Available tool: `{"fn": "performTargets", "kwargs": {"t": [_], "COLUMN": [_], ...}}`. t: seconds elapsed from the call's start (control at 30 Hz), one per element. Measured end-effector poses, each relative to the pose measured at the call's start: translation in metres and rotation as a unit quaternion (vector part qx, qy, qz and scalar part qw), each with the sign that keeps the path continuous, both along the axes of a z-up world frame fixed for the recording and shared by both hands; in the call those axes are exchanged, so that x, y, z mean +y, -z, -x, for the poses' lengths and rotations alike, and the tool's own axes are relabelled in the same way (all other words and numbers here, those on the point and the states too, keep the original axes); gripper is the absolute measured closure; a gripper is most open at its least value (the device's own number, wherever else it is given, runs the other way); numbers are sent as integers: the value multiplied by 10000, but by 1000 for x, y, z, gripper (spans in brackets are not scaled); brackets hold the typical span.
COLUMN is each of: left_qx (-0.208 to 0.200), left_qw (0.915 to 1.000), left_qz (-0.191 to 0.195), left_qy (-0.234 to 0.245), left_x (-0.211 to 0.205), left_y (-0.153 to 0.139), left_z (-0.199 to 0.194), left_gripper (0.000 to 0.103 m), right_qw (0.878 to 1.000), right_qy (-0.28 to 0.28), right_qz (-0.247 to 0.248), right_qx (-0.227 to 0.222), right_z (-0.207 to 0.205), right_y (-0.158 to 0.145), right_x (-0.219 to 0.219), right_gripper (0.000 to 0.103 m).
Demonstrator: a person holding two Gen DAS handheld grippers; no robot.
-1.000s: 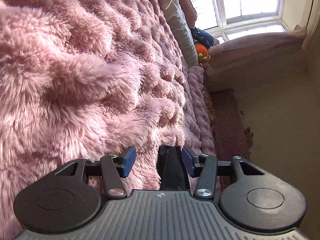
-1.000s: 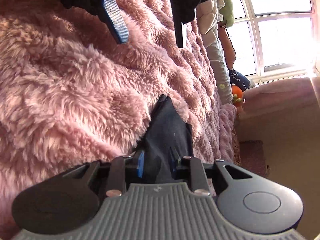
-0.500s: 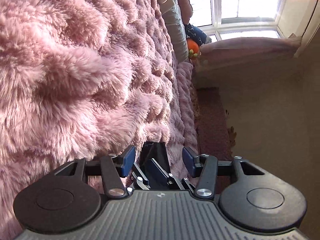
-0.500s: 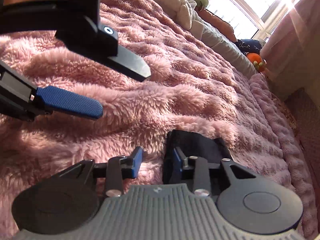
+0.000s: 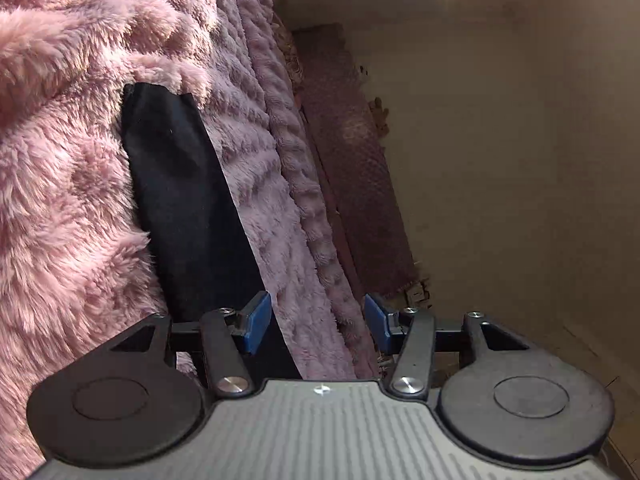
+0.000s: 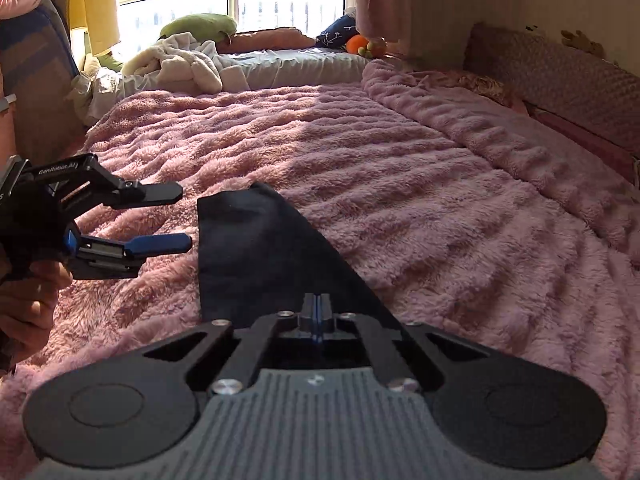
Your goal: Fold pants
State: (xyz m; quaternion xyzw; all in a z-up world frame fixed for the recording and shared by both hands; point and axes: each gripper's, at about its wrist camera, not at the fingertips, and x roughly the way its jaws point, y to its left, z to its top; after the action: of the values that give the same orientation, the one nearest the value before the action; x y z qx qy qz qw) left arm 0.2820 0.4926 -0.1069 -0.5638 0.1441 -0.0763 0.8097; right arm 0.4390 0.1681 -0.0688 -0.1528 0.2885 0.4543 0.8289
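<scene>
1. The black pants [image 6: 256,256] lie flat in a long strip on the fluffy pink blanket [image 6: 420,208] that covers the bed.
2. The right gripper [image 6: 318,314] has its two fingers pressed tight together. They have just been closing.
3. The pants stretch out right in front of those fingers and also run under them. It looks like no cloth is pinched between them, but that spot is dark, so it is hard to be sure.
4. The left gripper [image 6: 182,216] has its fingers apart, with nothing between them. One finger has a blue pad [image 6: 158,243].
5. Seen from the right wrist camera, the left gripper's tips sit just beside the far end of the pants, close to the corner, without touching it.
6. In the left wrist view, the left gripper [image 5: 316,320] shows only blanket [image 5: 72,184] in the gap between its fingers. The pants [image 5: 184,200] lie beside one blue pad [image 5: 256,322] and reach away from it.
7. A person's hand [image 6: 24,304] holds the left gripper.
8. Far past the fingers there is a window [image 6: 236,4], a heap of white cloth [image 6: 188,62] and an orange toy [image 6: 358,45].
</scene>
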Motion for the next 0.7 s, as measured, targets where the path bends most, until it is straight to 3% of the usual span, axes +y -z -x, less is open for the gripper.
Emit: {"fn": "performTargets", "kwargs": {"t": [0.1, 0.23, 0.33, 0.47, 0.5, 0.6, 0.7], "left_qx": [349, 636, 834, 1147, 1215, 1261, 1268], "left_qw": [9968, 9925, 9896, 9830, 9808, 9741, 9699], "left_qz": [-580, -847, -1015, -1344, -1436, -1787, -2020], "left_qy": [425, 619, 592, 508, 522, 571, 485], "left_x": [-28, -47, -53, -56, -58, -67, -76], "left_y": [-1, 5, 7, 10, 11, 12, 12], "left_z": [-16, -23, -26, -30, -30, -29, -27], "left_gripper": [45, 45, 45, 47, 47, 46, 44], "right_qw": [9988, 9921, 9860, 9744, 9687, 9330, 8867], "right_qy": [450, 1095, 1447, 2085, 2337, 3430, 4490], "right_qz": [138, -49, -212, -14, -120, -603, -646], "right_qx": [162, 608, 799, 844, 833, 911, 895], "right_z": [39, 86, 117, 152, 158, 173, 195], "right_y": [31, 58, 60, 52, 49, 33, 19], "right_x": [-39, -89, -127, -186, -203, -278, -355], "right_gripper": [103, 103, 101, 102, 103, 97, 96]}}
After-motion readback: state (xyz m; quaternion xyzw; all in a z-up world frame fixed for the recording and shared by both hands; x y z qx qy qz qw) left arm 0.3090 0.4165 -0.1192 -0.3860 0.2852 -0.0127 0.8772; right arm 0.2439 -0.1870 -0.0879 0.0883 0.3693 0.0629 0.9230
